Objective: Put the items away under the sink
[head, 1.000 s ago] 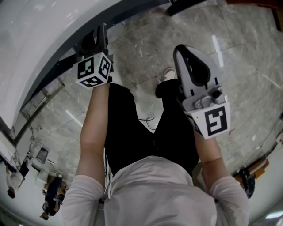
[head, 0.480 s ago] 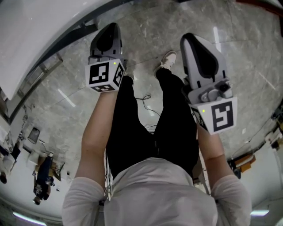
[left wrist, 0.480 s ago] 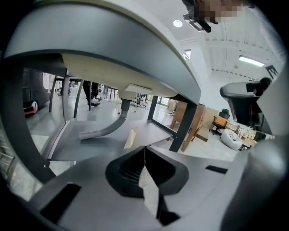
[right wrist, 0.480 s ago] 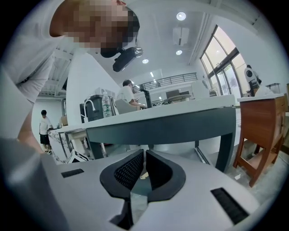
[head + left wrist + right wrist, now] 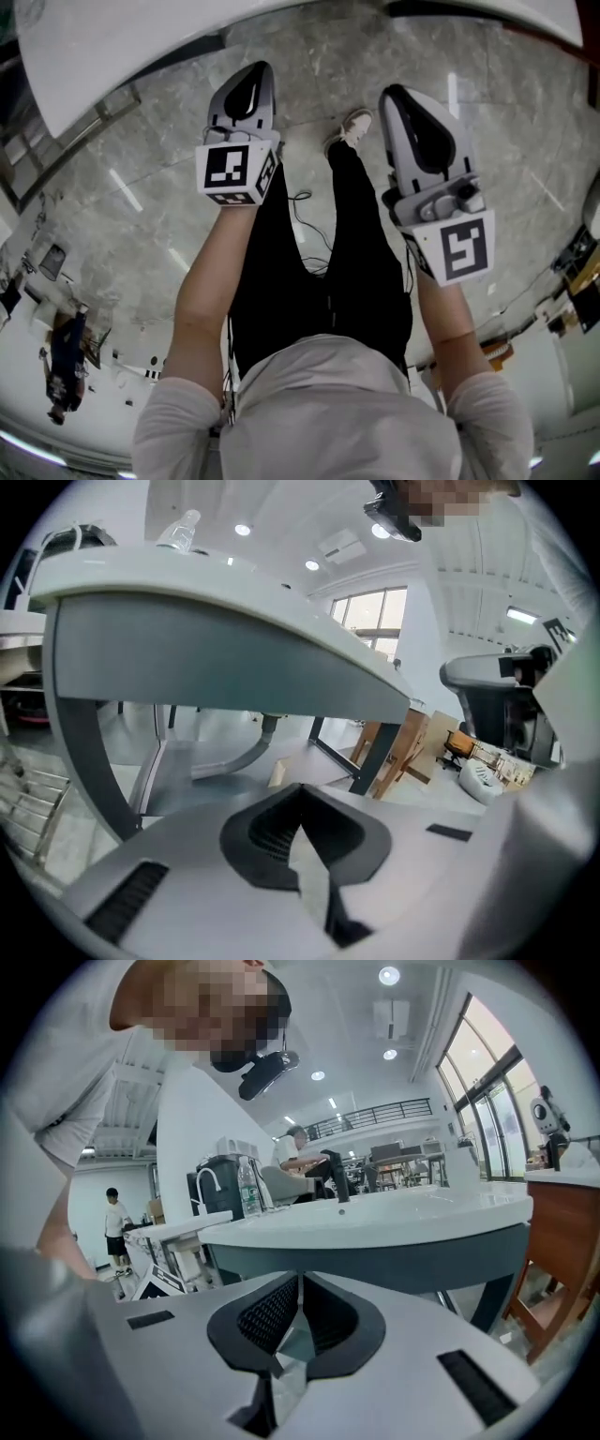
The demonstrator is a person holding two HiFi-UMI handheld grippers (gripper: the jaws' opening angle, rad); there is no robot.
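Both grippers are held out in front of me over the marble floor, each with nothing in it. My left gripper (image 5: 255, 73) is shut, its jaws pressed together (image 5: 300, 803). It points at the white sink counter (image 5: 216, 583) with a grey apron, seen from below. A clear bottle (image 5: 181, 529) stands on top of it. Under the counter a drain pipe (image 5: 268, 727) and a low shelf (image 5: 202, 766) show. My right gripper (image 5: 398, 98) is also shut (image 5: 298, 1288). It faces a white basin top (image 5: 403, 1211) with a dark faucet (image 5: 336, 1185) and a bottle (image 5: 246, 1190).
My legs and a shoe (image 5: 354, 127) are below the grippers. A white counter edge (image 5: 112, 47) runs across the top of the head view. A wooden cabinet (image 5: 562, 1241) stands at the right. A person (image 5: 114, 1227) stands far off at the left, and wooden furniture (image 5: 398, 752) lies beyond the sink.
My left gripper has come forward and to the right, level with the right one. The view has swung, so the counter edge now sits higher. Both grippers stay shut.
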